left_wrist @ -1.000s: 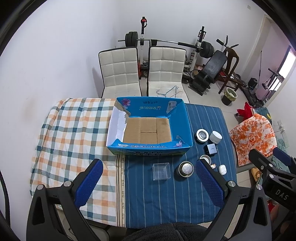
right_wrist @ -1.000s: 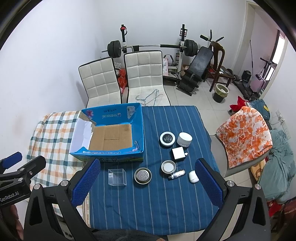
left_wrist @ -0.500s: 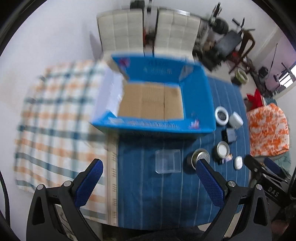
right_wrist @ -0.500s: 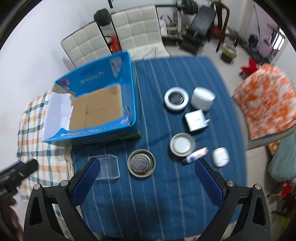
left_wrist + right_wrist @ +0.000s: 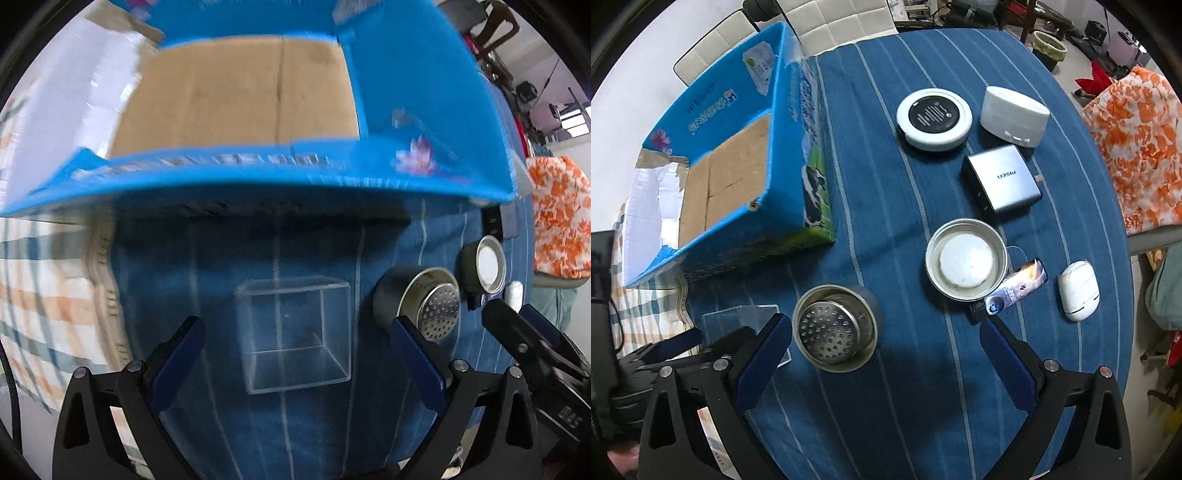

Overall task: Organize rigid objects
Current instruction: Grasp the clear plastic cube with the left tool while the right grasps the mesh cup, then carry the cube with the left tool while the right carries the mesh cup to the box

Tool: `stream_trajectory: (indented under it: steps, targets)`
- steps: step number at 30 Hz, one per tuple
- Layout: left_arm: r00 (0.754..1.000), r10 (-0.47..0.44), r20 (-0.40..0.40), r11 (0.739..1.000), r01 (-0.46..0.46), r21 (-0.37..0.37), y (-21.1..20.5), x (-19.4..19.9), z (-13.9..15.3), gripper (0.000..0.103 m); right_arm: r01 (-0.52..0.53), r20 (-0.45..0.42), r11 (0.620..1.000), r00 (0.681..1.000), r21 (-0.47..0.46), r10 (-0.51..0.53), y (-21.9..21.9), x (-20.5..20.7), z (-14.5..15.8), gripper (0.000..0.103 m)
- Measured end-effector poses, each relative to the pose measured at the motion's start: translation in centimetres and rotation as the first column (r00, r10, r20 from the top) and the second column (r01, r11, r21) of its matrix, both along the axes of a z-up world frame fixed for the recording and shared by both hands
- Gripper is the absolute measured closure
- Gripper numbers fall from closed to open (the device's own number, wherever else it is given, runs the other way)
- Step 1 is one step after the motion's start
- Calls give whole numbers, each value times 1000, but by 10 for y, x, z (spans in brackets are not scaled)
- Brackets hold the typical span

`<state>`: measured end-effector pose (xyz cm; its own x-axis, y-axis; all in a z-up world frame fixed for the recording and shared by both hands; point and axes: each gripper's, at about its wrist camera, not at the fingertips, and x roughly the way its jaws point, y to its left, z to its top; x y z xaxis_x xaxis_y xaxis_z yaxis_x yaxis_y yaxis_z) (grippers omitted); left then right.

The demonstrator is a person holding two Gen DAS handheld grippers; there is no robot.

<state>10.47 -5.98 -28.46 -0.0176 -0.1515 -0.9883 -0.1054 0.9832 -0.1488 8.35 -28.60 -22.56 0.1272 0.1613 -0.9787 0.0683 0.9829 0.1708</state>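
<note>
A clear plastic box (image 5: 293,334) stands on the blue striped cloth, between the spread fingers of my open left gripper (image 5: 295,350). Behind it lies the open blue carton (image 5: 258,162) with a bare cardboard floor. My right gripper (image 5: 886,347) is open, low over the cloth. A metal strainer cup (image 5: 834,328) sits just beside its left finger. Ahead of it are a metal lid (image 5: 966,258), a small printed tube (image 5: 1015,286) and a white oval case (image 5: 1078,290). Farther off are a grey charger (image 5: 1003,182), a round black-and-white disc (image 5: 934,118) and a white round case (image 5: 1014,116).
The blue carton (image 5: 738,158) fills the left of the right wrist view. A checked cloth (image 5: 48,288) covers the table's left part. An orange flowered cover (image 5: 1137,147) lies on a seat past the right edge. White chairs (image 5: 827,22) stand behind the table.
Both grippers have dropped down and moved in toward the table. The clear box now sits between the left fingers, and the strainer cup is close beside the right gripper's left finger.
</note>
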Motion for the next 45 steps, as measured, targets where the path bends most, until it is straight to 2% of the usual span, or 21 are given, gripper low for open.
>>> stream_trajectory:
  steps: [3, 4, 5, 7, 9, 13, 15, 17, 22, 25, 29, 31, 37, 44, 45]
  targets:
    - [999, -15, -30, 1000, 15, 21, -5, -1, -19, 2, -6, -15, 1000, 1000, 17, 6, 0, 1, -2, 0]
    - [999, -13, -41, 1000, 13, 17, -5, -1, -24, 9, -13, -22, 1000, 1000, 24, 14, 3, 1, -5, 0]
    - [999, -11, -53, 1000, 12, 14, -4, -1, -30, 27, -20, -27, 999, 999, 31, 21, 7, 2, -6, 0]
    - [997, -13, -74, 1000, 14, 19, 1, -5, -34, 39, -39, -44, 998, 998, 45, 41, 18, 3, -14, 0]
    - [998, -6, -61, 999, 9, 34, 6, -10, -30, 40, -50, -72, 997, 996, 64, 55, 29, 5, -24, 0]
    - [999, -9, -35, 992, 14, 124, 18, -22, -25, 40, -71, -154, 996, 985, 55, 79, 54, 8, -55, 2]
    - [998, 15, -55, 994, -9, 113, 27, -27, -31, 39, -64, -200, 996, 977, 60, 75, 62, 9, -69, 8]
    - [996, 29, -81, 995, -21, 97, 30, -30, -40, 39, -63, -225, 998, 972, 27, 68, 68, 11, -78, 12]
    - [998, 28, -53, 993, -22, 114, 28, -47, -57, 40, -83, -192, 996, 978, -32, 75, 71, 11, -72, 26]
    - [999, 32, -36, 992, -28, 119, 27, -54, -51, 40, -85, -186, 996, 980, -39, 77, 71, 9, -68, 26]
    - [999, 30, -21, 991, -27, 128, 23, -51, -13, 42, -97, -161, 994, 983, -56, 87, 71, 6, -64, 27]
    - [999, 30, -21, 992, -27, 127, 18, -51, -5, 42, -107, -149, 992, 984, -63, 97, 74, 0, -61, 27]
    - [999, 37, -18, 991, -35, 127, 19, -59, 3, 42, -124, -160, 990, 981, -72, 111, 80, -18, -51, 29]
    - [999, 31, -25, 990, -27, 138, 12, -96, 9, 42, -177, -143, 979, 977, -105, 161, 84, -44, -46, 29]
    - [999, 31, -24, 990, -27, 140, 11, -101, 10, 42, -179, -138, 978, 977, -106, 163, 91, -51, -53, 29]
